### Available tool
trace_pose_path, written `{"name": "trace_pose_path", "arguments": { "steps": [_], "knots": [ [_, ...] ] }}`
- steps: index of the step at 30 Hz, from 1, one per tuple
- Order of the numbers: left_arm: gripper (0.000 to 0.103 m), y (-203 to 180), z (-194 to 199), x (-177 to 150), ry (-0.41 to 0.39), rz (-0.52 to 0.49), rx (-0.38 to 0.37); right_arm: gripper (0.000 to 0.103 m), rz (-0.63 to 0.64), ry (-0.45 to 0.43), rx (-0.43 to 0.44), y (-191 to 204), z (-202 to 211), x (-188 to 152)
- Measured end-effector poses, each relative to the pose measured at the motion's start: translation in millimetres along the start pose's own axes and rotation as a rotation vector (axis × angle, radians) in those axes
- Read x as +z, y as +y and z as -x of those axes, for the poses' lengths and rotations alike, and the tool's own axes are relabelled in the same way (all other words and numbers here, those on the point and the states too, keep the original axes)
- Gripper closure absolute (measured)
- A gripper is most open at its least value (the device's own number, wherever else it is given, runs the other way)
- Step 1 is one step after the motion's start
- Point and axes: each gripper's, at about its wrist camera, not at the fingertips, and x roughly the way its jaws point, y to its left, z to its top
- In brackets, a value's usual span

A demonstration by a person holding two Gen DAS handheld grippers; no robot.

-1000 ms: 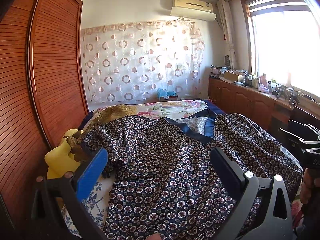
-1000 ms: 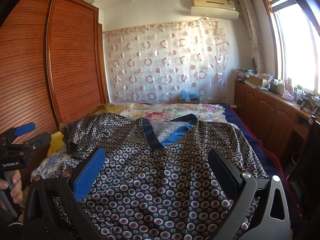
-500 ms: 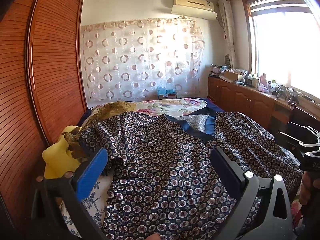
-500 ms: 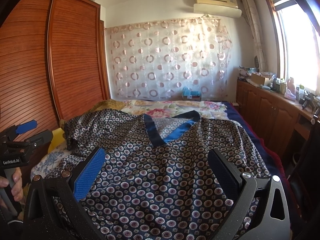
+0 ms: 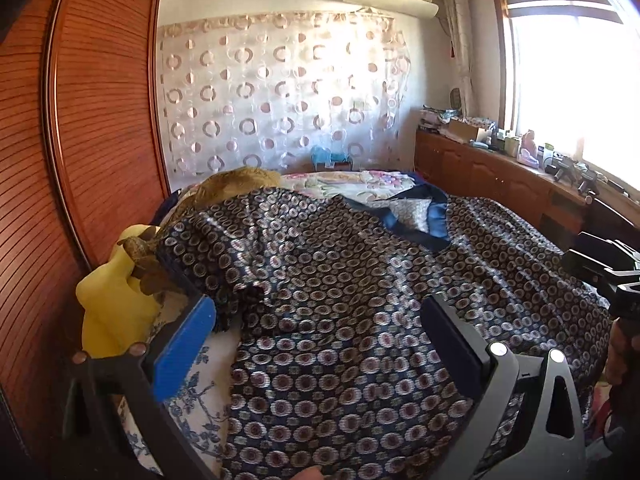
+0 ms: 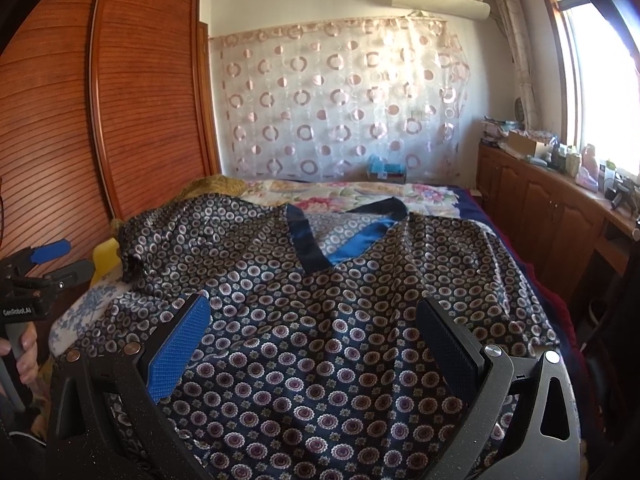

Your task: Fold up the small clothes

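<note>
A dark navy patterned top (image 5: 340, 280) with a blue V-neck band (image 5: 420, 220) lies spread flat on the bed, neck at the far end; it also shows in the right wrist view (image 6: 320, 312). My left gripper (image 5: 316, 344) is open and empty, held above the garment's near left part. My right gripper (image 6: 312, 340) is open and empty above the near hem. Each gripper shows in the other's view: the right one (image 5: 604, 268) at the right edge, the left one (image 6: 44, 264) at the left edge.
A wooden wardrobe (image 5: 80, 128) stands close on the left. A yellow item (image 5: 112, 300) and a brown cloth (image 5: 240, 184) lie by the garment's left side. A floral bedsheet (image 6: 340, 192) lies beyond. A wooden cabinet (image 6: 560, 208) runs along the right under the window.
Both grippers have shifted slightly, the views tilting a little lower toward the garment. Both stay open; the garment has not moved.
</note>
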Motion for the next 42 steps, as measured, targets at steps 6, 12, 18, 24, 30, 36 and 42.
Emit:
{"name": "trace_pose_path", "arguments": {
  "steps": [6,12,18,24,30,36,42],
  "knots": [
    [0.000,26,-13,-2,0.036,0.001,0.006,0.000,0.022,0.027,0.027,4,-14,-3],
    [0.000,58,-31,-2,0.087,0.025,0.025,0.000,0.051,0.064,0.040,10,-30,-11],
    [0.000,90,-43,-3,0.113,0.084,-0.017,0.000,0.095,0.114,0.062,19,-45,-20],
    [0.013,117,-66,0,0.165,0.167,-0.093,0.000,0.125,0.143,0.088,29,-56,-23],
    [0.017,126,-105,-5,0.269,0.193,-0.113,0.000,0.168,0.168,0.093,33,-69,-23],
    [0.017,129,-130,-3,0.320,0.177,-0.080,0.000,0.158,0.209,0.115,29,-82,-25],
    [0.040,125,-140,-15,0.355,0.135,-0.067,0.000,0.122,0.223,0.124,23,-83,-26]
  ]
}}
